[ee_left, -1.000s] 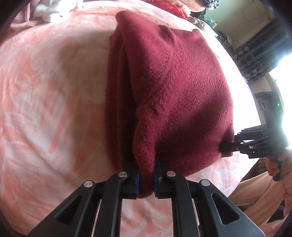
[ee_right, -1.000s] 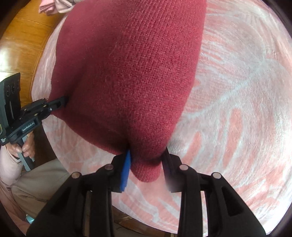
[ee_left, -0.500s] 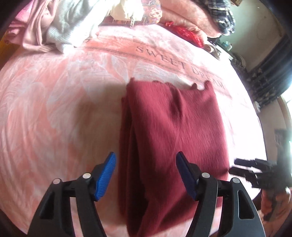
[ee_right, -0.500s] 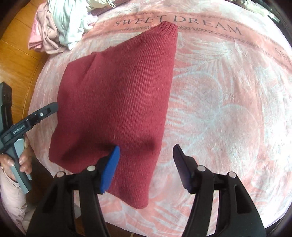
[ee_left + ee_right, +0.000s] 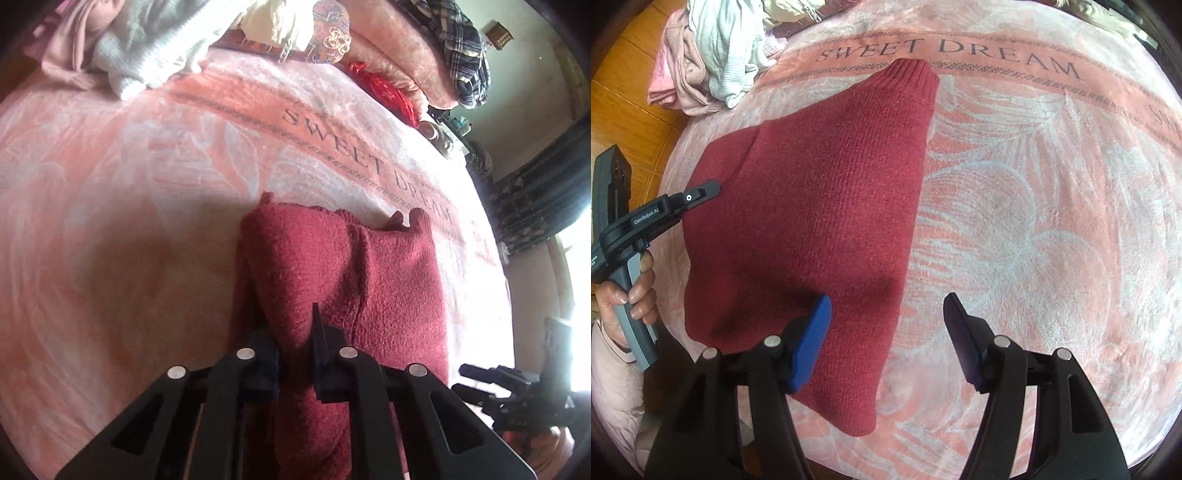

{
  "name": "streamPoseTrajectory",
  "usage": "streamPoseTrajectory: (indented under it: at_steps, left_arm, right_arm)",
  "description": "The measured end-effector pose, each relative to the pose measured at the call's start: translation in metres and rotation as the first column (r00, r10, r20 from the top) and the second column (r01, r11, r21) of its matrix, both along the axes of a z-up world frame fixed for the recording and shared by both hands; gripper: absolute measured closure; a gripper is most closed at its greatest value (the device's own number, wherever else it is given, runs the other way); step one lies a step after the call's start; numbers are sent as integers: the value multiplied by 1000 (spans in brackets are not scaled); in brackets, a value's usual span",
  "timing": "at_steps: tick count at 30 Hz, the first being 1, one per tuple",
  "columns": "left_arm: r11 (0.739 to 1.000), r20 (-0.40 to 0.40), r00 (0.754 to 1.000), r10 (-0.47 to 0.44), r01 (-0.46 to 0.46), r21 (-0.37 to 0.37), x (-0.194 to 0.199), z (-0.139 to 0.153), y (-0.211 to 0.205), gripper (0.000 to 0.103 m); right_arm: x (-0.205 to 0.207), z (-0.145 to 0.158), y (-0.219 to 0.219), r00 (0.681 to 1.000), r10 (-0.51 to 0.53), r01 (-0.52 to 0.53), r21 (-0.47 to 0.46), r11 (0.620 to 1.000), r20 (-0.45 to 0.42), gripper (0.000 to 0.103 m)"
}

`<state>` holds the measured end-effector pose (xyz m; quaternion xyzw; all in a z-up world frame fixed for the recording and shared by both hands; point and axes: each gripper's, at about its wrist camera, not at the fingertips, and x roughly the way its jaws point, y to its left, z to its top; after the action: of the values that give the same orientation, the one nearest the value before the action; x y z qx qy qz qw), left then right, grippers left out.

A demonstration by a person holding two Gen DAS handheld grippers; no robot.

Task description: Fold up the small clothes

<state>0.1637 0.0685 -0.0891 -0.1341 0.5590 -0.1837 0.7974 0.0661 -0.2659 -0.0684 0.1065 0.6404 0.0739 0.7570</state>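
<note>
We've got a soft, floppy red sweater point(image 5: 820, 206) near the bed point(image 5: 1052, 229) edge (thick knit, bunches easily): left gripper point(image 5: 295, 350) pinches its near fold, right gripper point(image 5: 886, 332) gapes wide, empty; grab hem corners next, imo.

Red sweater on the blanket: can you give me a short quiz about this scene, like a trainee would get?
1. True or false: the right hand-held gripper is open.
2. Which words are printed on the blanket? A) SWEET DREAM B) GOOD NIGHT C) SLEEP WELL
3. Fill in: the left hand-held gripper pinches a fold of the ____.
Key: 1 true; 2 A; 3 sweater.
</note>
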Motion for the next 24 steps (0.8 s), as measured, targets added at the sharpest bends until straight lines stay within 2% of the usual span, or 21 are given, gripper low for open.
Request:
streamPoseTrajectory:
  at_steps: [3, 4, 6, 8, 9, 11, 12, 13, 14, 18, 21, 24]
  left_arm:
    - [999, -46, 999, 23, -21, 39, 0, -30, 3, 90]
    - [998, -31, 999, 18, -16, 59, 0, -34, -1, 89]
    - [993, 5, 1000, -16, 15, 114, 0, -32, -11, 89]
    - [993, 17, 999, -29, 27, 116, -1, -24, -14, 85]
    - [993, 19, 999, -29, 26, 113, -3, -19, -12, 81]
    - [992, 27, 1000, -7, 3, 127, -9, -9, -8, 58]
    - [991, 32, 999, 7, -11, 135, -13, -5, -5, 51]
    - [990, 37, 999, 27, -32, 139, -19, 0, -3, 37]
    - [987, 40, 998, 46, -51, 149, -25, 3, 0, 35]
    - [977, 56, 995, 80, -89, 194, -54, 15, -8, 35]
    - [978, 47, 999, 21, -30, 204, -71, 21, -21, 35]
    - [969, 59, 997, -57, 42, 242, -84, 25, -37, 35]
  right_arm:
    - [1, -4, 3, 1000, 7, -7, -19, 1000, -2, 40]
    - [1, -8, 5, 1000, 9, -9, -21, 1000, -12, 41]
    - [1, -12, 6, 1000, 7, -7, -25, 1000, -22, 42]
    - [2, -14, 5, 1000, 4, -5, -26, 1000, -24, 42]
    - [3, -14, 4, 1000, 0, -1, -22, 1000, -24, 42]
    - [3, -14, 1, 1000, -7, 7, -15, 1000, -25, 42]
    - [2, -13, -1, 1000, -8, 8, -15, 1000, -24, 42]
    - [1, -11, -2, 1000, -11, 11, -17, 1000, -19, 42]
    - [0, -8, -2, 1000, -11, 11, -15, 1000, -12, 42]
    - [-3, 2, 3, 1000, -5, 5, -14, 1000, 17, 42]
    - [-6, 2, 11, 1000, 2, -1, -10, 1000, 8, 42]
    - [-9, -6, 19, 1000, 21, -21, 11, 1000, -19, 38]
